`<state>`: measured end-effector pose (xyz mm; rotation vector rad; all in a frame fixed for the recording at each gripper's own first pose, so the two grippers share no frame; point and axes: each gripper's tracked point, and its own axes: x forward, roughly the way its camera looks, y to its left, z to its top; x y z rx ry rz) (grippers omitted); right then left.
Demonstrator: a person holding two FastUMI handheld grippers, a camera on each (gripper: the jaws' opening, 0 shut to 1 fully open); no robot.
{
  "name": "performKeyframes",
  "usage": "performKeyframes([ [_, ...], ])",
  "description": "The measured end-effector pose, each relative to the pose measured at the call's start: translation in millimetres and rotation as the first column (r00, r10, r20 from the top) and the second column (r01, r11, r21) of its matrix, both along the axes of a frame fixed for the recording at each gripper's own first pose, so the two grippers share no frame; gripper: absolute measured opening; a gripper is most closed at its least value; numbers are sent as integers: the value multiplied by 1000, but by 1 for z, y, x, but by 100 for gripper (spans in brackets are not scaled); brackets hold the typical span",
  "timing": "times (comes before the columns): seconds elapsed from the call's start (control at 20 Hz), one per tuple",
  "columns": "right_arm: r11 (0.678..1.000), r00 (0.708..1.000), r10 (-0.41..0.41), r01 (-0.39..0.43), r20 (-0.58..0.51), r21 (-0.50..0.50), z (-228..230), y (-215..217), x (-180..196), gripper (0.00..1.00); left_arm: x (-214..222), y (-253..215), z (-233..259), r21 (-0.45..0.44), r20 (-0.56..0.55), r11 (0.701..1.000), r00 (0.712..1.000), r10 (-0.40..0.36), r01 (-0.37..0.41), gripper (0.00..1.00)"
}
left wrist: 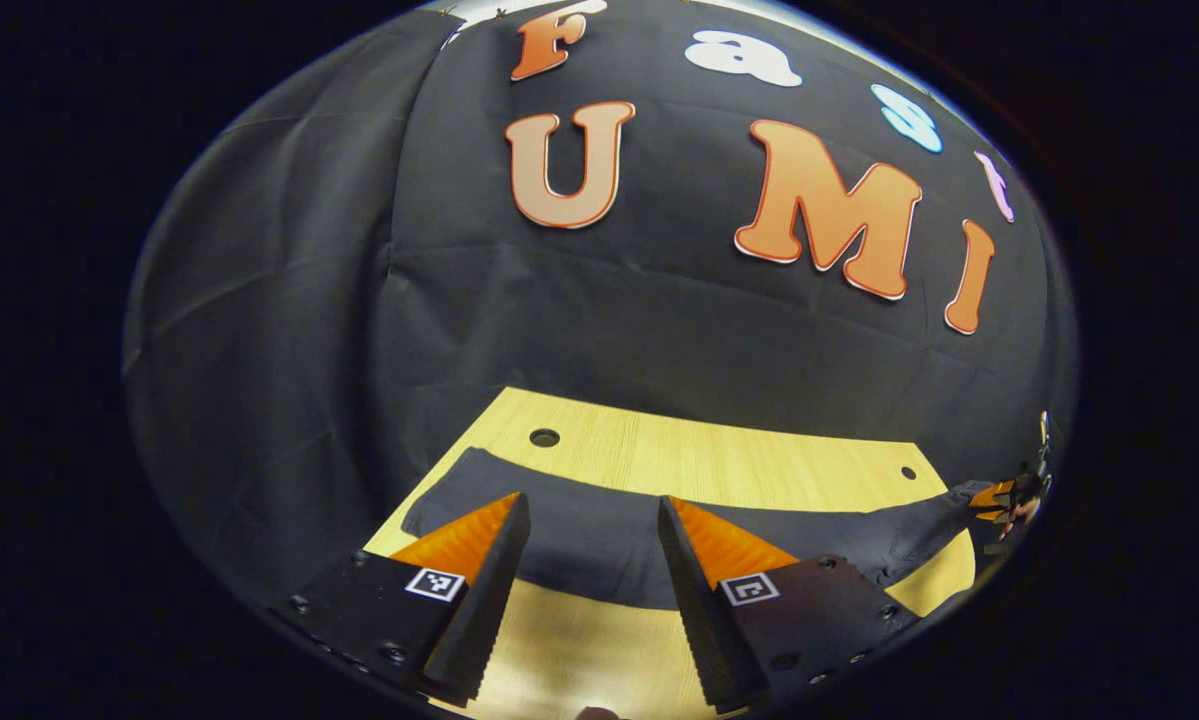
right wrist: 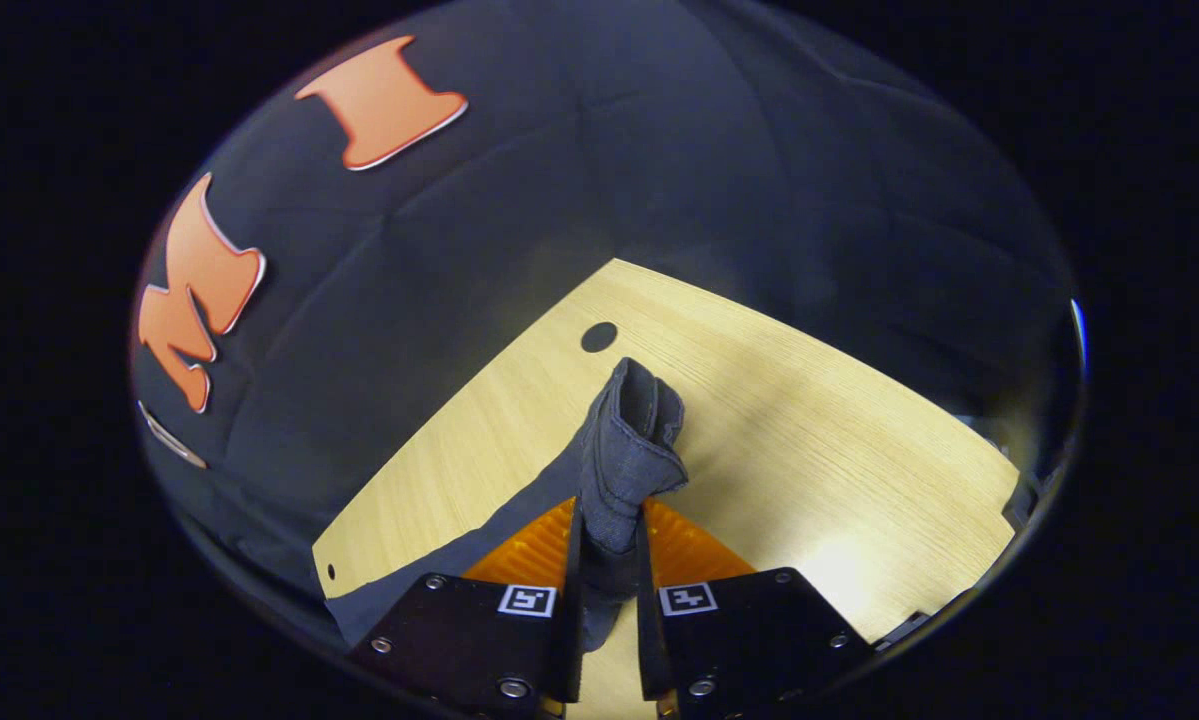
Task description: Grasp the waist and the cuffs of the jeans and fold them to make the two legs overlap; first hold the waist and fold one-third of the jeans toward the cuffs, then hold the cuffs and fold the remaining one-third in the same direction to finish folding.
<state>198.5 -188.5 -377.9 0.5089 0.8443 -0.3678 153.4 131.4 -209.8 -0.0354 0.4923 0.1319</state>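
Observation:
Dark grey jeans (left wrist: 599,545) lie stretched across the light wooden table (left wrist: 719,465) in the left gripper view. My left gripper (left wrist: 591,500) hovers over their left part, open, with nothing between its fingers. At the far right of that view the other gripper (left wrist: 1004,500) holds the jeans' right end slightly raised. In the right gripper view my right gripper (right wrist: 609,510) is shut on a bunched fold of the jeans (right wrist: 627,440), which sticks up past the fingertips. I cannot tell whether this end is the waist or the cuffs.
The table has a round hole (left wrist: 544,437) near its back edge and a smaller one (left wrist: 907,472) to the right. A round hole (right wrist: 599,336) also lies just beyond the held fabric. Black cloth wall (left wrist: 659,330) stands close behind the table.

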Motion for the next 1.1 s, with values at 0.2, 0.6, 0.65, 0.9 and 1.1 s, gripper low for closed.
performKeyframes([
  [0.2,998,997,55,-53,49,-36,20,36,6,23,0,8,-5,-1,0,999,999,-37,37,82],
  [0.6,976,973,204,-194,105,-102,55,116,9,24,-5,42,-14,-57,-2,998,1000,-17,17,78],
  [0.65,970,970,224,-212,99,-115,55,126,9,24,-5,46,-15,-64,-6,998,1000,-13,13,78],
  [0.9,935,943,325,-309,72,-175,51,176,5,24,-10,63,-25,-91,-25,996,1000,6,-8,78],
  [1.1,889,907,419,-399,47,-225,44,216,-1,23,-16,76,-35,-105,-46,994,999,22,-27,78],
])
